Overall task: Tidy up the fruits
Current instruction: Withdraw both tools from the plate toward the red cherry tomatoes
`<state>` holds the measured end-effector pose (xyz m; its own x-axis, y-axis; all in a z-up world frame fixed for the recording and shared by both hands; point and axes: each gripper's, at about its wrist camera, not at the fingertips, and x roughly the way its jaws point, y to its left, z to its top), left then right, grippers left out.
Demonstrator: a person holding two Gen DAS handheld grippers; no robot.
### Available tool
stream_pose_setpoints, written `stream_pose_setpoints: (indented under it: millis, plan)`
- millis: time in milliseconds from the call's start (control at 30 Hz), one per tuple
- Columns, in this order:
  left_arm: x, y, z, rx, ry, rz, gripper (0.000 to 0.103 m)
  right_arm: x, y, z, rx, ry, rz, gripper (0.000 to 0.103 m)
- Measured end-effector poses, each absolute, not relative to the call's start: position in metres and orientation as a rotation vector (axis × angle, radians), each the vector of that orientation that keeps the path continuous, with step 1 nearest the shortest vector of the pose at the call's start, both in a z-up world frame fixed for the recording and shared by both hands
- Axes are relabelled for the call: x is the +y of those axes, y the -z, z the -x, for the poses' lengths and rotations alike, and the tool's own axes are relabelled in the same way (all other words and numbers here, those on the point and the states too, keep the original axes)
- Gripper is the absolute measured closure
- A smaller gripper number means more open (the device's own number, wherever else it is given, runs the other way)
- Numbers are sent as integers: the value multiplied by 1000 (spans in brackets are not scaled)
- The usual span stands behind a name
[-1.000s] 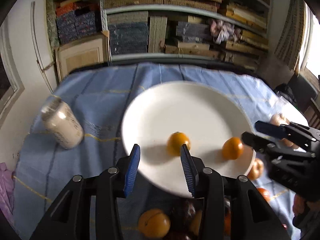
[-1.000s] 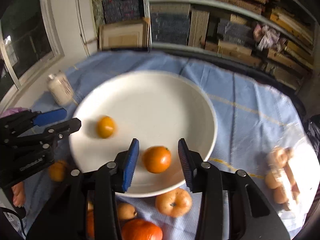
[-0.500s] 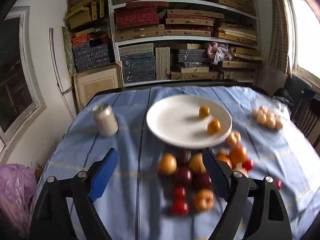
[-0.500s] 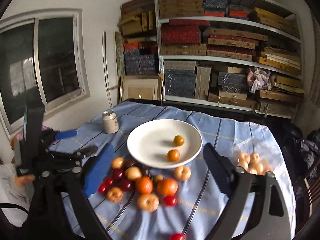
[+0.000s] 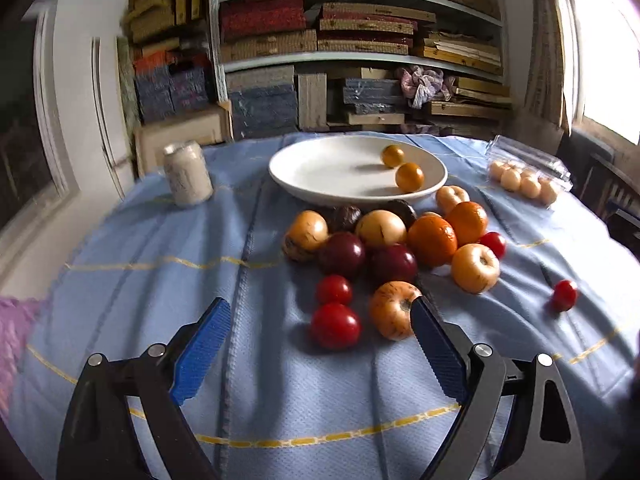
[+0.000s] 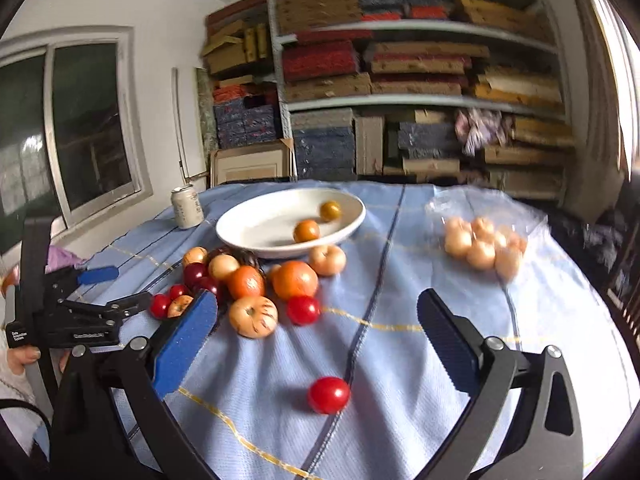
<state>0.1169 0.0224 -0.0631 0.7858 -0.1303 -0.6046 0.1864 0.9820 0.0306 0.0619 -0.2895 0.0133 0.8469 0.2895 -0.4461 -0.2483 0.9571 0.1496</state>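
Note:
A white plate (image 5: 312,184) at the back of the blue tablecloth holds two small orange fruits (image 5: 409,176). In front of it lies a pile of oranges (image 5: 432,240), dark plums (image 5: 342,254), yellow apples (image 5: 476,268) and red tomatoes (image 5: 335,326). My left gripper (image 5: 318,312) hovers before the pile, its jaws opening, pads pressing on nothing. My right gripper (image 6: 316,300) hangs back over the cloth, jaws opening, with one stray tomato (image 6: 328,395) lying on the cloth below and between the fingers, untouched. The left gripper (image 6: 120,290) also shows at the left of the right wrist view.
A pale drink can (image 5: 187,178) stands left of the plate. A clear pack of small pale fruits (image 5: 526,182) lies at the right. Another lone tomato (image 5: 564,295) sits right of the pile. Shelves of boxes fill the back wall. A person's hand (image 6: 24,356) holds the left gripper.
Both grippers have pulled back from the plate and opened wide, each leaving a small orange fruit on the plate. The pile of fruit has come into view.

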Motion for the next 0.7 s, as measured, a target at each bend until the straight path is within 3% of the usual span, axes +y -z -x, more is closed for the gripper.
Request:
stream_pose_setpoints:
  millis: [467,700]
  plan:
    - [25,79,-135,774,186,-54,13,-280,9,-75,630,-291,-58,5]
    - [19,77,-133,750,221,-69,34,-272,14,-73,664,-318,-33,5]
